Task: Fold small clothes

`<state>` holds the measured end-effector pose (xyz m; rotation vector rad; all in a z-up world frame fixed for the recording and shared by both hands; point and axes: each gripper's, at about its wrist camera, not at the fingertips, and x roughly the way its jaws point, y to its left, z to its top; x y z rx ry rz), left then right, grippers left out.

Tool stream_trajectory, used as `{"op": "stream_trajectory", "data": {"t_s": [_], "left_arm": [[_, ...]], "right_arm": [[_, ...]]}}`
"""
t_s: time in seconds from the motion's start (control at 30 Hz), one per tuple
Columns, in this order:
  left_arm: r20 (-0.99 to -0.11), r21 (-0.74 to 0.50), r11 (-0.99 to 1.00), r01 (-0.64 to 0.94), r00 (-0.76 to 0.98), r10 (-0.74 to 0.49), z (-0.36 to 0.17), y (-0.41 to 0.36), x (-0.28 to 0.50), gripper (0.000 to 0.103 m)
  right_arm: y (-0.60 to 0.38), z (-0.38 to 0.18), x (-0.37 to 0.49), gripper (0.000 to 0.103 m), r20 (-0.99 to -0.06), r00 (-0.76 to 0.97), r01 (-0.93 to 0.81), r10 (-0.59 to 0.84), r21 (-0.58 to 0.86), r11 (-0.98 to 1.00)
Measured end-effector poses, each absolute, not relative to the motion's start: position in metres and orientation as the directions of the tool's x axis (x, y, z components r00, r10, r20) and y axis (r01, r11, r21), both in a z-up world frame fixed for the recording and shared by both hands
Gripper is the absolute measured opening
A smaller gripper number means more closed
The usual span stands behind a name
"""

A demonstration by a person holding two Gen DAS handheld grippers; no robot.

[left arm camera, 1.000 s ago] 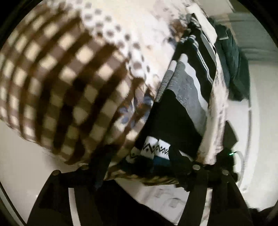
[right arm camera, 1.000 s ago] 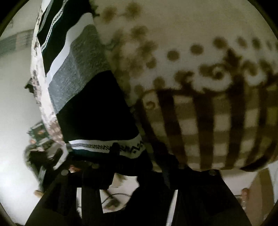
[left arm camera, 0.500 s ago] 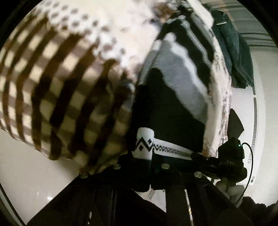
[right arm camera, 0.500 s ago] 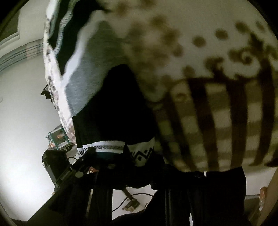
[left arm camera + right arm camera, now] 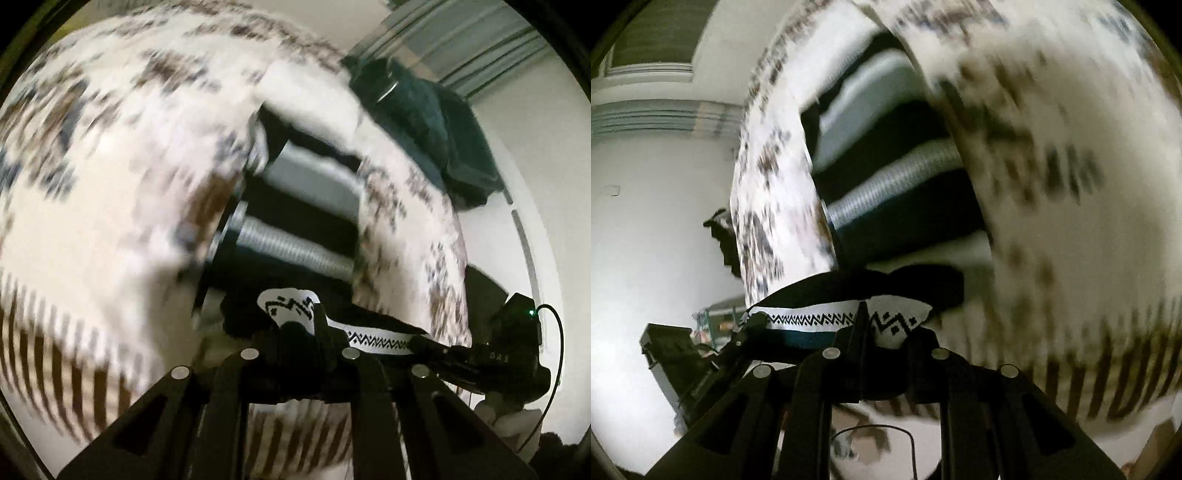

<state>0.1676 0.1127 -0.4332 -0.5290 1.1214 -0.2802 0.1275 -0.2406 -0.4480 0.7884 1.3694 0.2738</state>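
Now we hold one small garment by its patterned hem, with a gripper at each end. Our left gripper has its jaws pressed together on one corner of the hem, low in the middle of the left view. Our right gripper pinches the other corner the same way, low in the middle of the right view. Both pairs of jaws have just been closing, and the cloth sits between them.

The hem runs from one gripper to the other, a white band with a black zigzag. In the left view it goes off to the right. In the right view it goes off to the left. So the long way of the hem lies across, between our two hands.

The rest of the garment, black with grey and white stripes, lies away from the jaws toward the top of each frame, on a spotted cloth. Both grippers tilt down at it. We think the next move is to carry the hem over toward the far end.
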Motion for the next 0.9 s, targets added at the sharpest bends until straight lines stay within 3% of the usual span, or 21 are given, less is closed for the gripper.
{"op": "stream_trajectory", "data": {"t_s": [0.2,0.5,0.53,0.6,0.63,0.67,0.73,0.87,0.9], "left_arm": [[-0.739,-0.535,0.845,0.005,0.483,-0.470,-0.428,0.107,0.286,0.010],[-0.745,-0.557,0.829,-0.049,0.471,-0.473,-0.472,0.112,0.451,0.012],[-0.751,-0.559,0.827,-0.063,0.462,-0.472,-0.479,0.114,0.463,0.018],[-0.746,-0.579,0.811,-0.085,0.455,-0.486,-0.491,0.119,0.483,0.040],[-0.734,-0.597,0.797,-0.091,0.465,-0.496,-0.494,0.123,0.490,0.056],[-0.720,-0.612,0.784,-0.099,0.479,-0.502,-0.495,0.128,0.495,0.060],[-0.692,-0.648,0.751,-0.124,0.508,-0.513,-0.496,0.144,0.502,0.064],[-0.672,-0.675,0.722,-0.150,0.530,-0.517,-0.488,0.169,0.486,0.065],[-0.671,-0.674,0.723,-0.151,0.535,-0.514,-0.486,0.173,0.478,0.065]], "right_arm": [[-0.238,-0.434,0.242,0.016,-0.779,0.319,0.240,0.539,0.617,0.750],[-0.232,-0.448,0.436,0.017,-0.806,0.362,0.254,0.469,0.570,0.782],[-0.233,-0.456,0.454,0.020,-0.798,0.346,0.265,0.493,0.587,0.765],[-0.239,-0.474,0.484,0.020,-0.794,0.307,0.307,0.524,0.604,0.735],[-0.241,-0.478,0.491,0.022,-0.793,0.302,0.319,0.530,0.608,0.727],[-0.244,-0.482,0.496,0.025,-0.794,0.300,0.330,0.528,0.606,0.724],[-0.246,-0.485,0.497,0.050,-0.793,0.310,0.328,0.525,0.607,0.724],[-0.254,-0.480,0.481,0.062,-0.814,0.329,0.300,0.478,0.570,0.765],[-0.256,-0.480,0.476,0.070,-0.817,0.327,0.294,0.475,0.565,0.771]]}}
